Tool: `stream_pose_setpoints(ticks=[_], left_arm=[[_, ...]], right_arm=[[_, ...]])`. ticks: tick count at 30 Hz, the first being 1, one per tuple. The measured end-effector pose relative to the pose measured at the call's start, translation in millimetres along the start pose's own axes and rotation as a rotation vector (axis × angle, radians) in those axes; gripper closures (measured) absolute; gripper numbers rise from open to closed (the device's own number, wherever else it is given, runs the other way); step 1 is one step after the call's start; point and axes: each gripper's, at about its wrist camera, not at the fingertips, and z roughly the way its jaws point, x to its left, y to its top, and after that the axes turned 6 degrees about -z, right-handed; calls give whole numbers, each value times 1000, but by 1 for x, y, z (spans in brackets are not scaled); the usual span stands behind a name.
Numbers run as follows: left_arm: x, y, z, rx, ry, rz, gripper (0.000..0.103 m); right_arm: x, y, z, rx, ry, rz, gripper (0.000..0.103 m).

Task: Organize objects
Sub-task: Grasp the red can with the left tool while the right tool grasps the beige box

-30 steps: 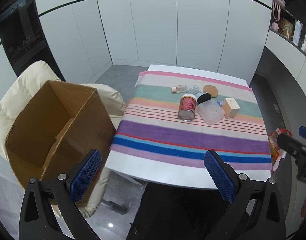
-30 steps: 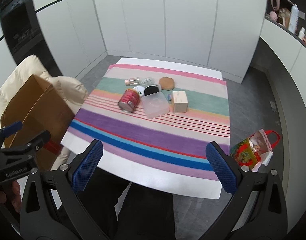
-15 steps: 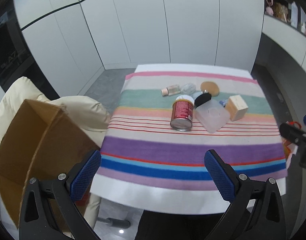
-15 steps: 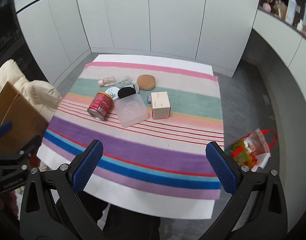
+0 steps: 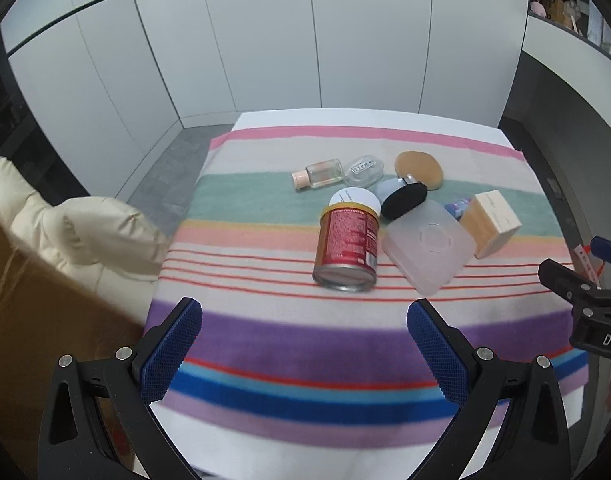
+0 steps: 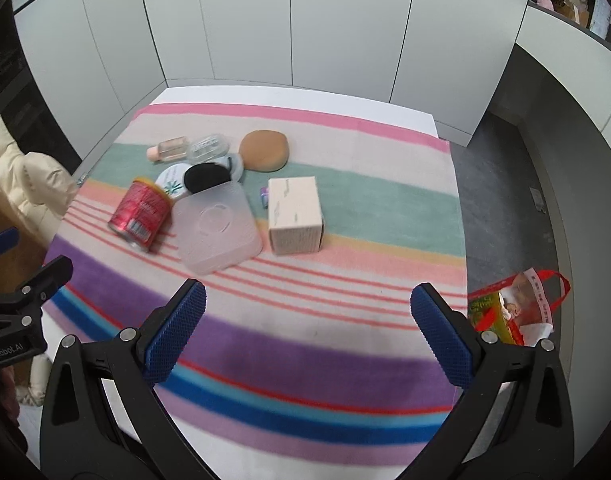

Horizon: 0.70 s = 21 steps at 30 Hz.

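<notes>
Both grippers, left [image 5: 303, 344] and right [image 6: 307, 330], had closed in on the surface [image 6: 345, 340] since a second before; cardboard box [image 5: 21, 320] slid sideways. Jaws spread wide, empty. Red can [image 5: 347, 250] looked the likely first pick.

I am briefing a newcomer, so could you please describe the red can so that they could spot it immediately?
Start at the striped cloth on the table and find the cluster of small items at its middle. The red can lies on its side at the cluster's left edge, against a frosted plastic lid; it alone is metal and red-labelled.
</notes>
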Motion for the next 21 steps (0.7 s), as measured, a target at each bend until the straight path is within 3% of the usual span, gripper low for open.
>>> stream_pose_setpoints(ticks=[6, 18, 21], left_arm=[[-5, 15, 34, 39, -54, -26, 0], [-25, 26, 83, 88, 5, 29, 1], [-25, 27, 91, 105, -16, 13, 6]], right_arm=[[-10, 9, 34, 34, -5, 11, 0], [-5, 34, 77, 47, 15, 23, 0], [-8, 37, 89, 61, 17, 36, 3]])
